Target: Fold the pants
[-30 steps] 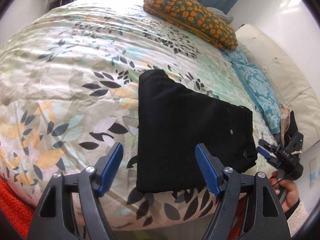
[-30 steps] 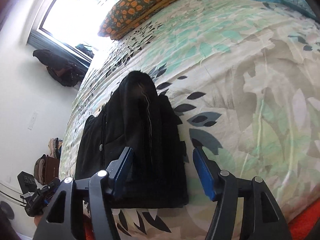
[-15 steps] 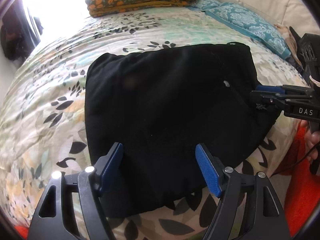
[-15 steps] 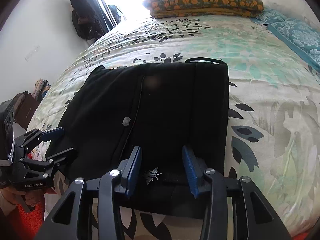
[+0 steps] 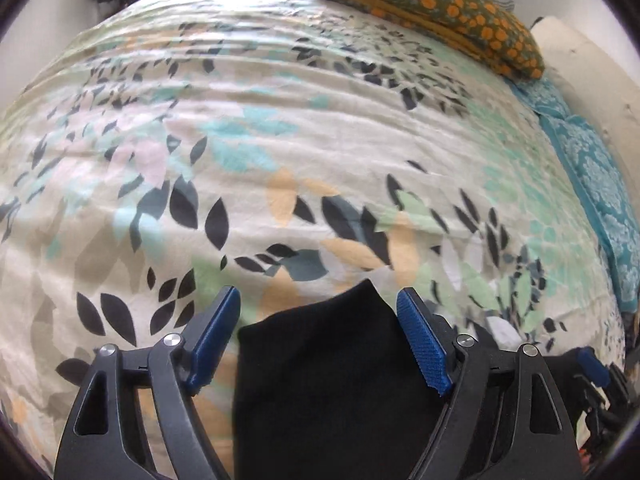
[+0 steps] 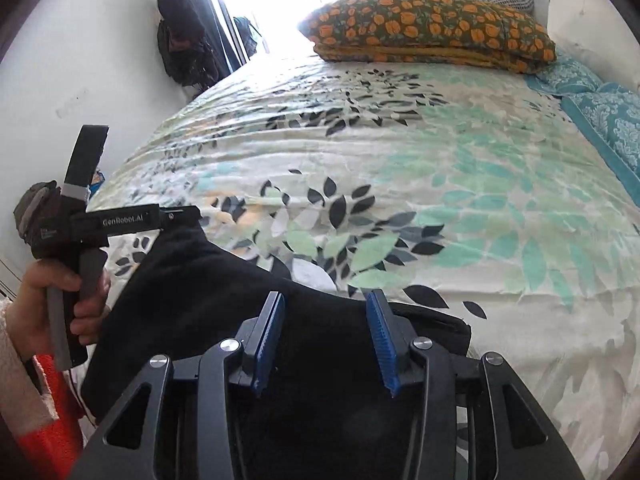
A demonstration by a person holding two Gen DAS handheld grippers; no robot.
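Note:
The black folded pants (image 5: 340, 380) (image 6: 192, 300) lie on the leaf-print quilt (image 6: 440, 184). My left gripper (image 5: 318, 294) hangs over their far-left corner. Its jaws are wide and opening, with the corner between them and a strip of quilt showing beside the left pad. The right wrist view shows that gripper (image 6: 188, 213) side-on, held by a hand (image 6: 48, 300). My right gripper (image 6: 326, 295) is at the pants' slanted far edge. Its jaws are narrow and black cloth fills the gap between the pads. Its blue tip (image 5: 596, 368) shows at the lower right of the left wrist view.
An orange-flowered pillow (image 6: 432, 28) lies at the head of the bed, with a teal patterned cushion (image 6: 608, 112) along the right side. Dark bags (image 6: 180, 40) hang by the bright window. Something orange (image 6: 56, 432) lies below the bed's near-left edge.
My left gripper has travelled forward from above the middle of the pants to their far-left corner. My right gripper's jaws have narrowed, and it has moved from the near edge towards the far edge.

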